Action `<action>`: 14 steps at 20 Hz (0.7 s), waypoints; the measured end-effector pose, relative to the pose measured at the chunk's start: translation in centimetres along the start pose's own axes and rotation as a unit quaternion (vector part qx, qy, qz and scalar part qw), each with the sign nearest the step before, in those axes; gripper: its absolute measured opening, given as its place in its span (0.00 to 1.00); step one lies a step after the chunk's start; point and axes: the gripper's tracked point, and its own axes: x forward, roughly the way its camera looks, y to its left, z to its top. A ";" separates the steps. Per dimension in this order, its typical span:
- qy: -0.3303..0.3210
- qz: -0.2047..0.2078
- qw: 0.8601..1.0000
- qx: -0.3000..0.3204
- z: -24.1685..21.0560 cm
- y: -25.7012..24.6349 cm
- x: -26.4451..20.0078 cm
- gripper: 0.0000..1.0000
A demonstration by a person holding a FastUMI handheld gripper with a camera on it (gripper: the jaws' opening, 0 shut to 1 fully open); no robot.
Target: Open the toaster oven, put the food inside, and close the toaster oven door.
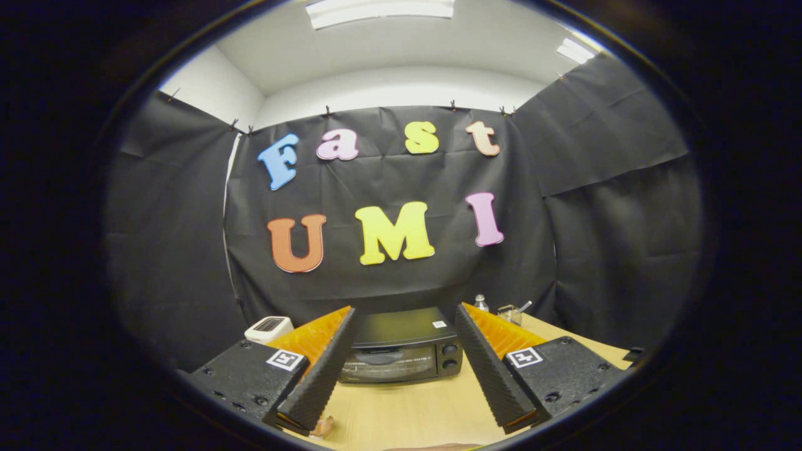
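The gripper (404, 313) hangs above a pale wooden table (413, 407) with its fingers (326, 369) spread wide and holding nothing; a small pinkish object lies on the wood just under the near end of the left finger, too cut off to identify. Beyond the fingers and framed between their tips, the black toaster oven (401, 354) sits on the table with its glass door shut and two knobs (449, 356) stacked at its right. A small white appliance (268, 328) stands to its left, and a clear bottle (480, 303) and a little container (510, 313) with something sticking out stand to its right. Behind hangs the booth's black cloth wall (388, 181), and above it are white walls and ceiling light panels (379, 9).
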 end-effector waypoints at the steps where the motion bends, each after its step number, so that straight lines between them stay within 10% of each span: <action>1: 0.001 -0.003 1.000 -0.002 -0.2 -0.1 0.4 1.00; 14: 0.154 0.006 0.988 -0.017 -10.6 2.0 15.4 1.00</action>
